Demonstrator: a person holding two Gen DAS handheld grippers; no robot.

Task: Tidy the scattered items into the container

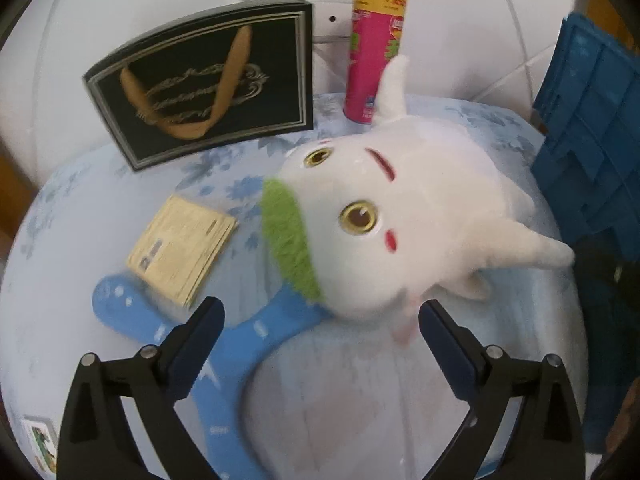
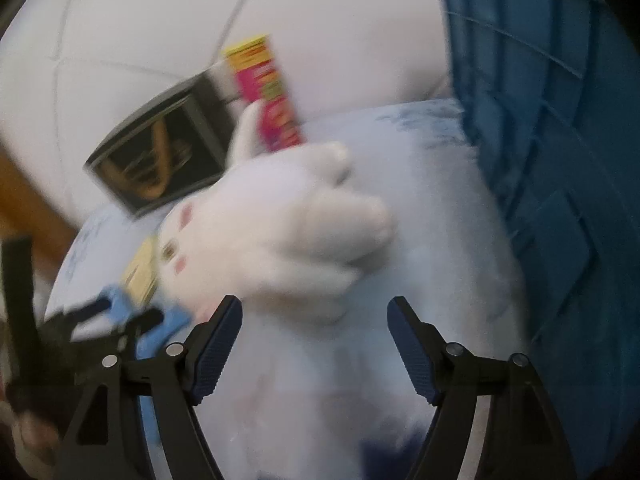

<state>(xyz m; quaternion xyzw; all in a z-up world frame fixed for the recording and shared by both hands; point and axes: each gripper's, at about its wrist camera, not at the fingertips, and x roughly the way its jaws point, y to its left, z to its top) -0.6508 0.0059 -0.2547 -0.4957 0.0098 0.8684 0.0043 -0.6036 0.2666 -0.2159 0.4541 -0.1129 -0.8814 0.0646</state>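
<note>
A white plush toy with yellow eyes, horns and a green patch lies on its side on the floral cloth. Its head rests on a blue hanger. A stack of tan cards lies left of it. My left gripper is open just in front of the plush's head, touching nothing. In the right wrist view the plush lies ahead of my open right gripper, whose fingers are empty. The blue crate stands at the right, seen also as the crate. The left gripper appears blurred at the left.
A black gift bag with tan handles leans on the white tiled wall at the back. A pink and yellow snack can stands upright beside it. A small picture card lies near the table's front left edge.
</note>
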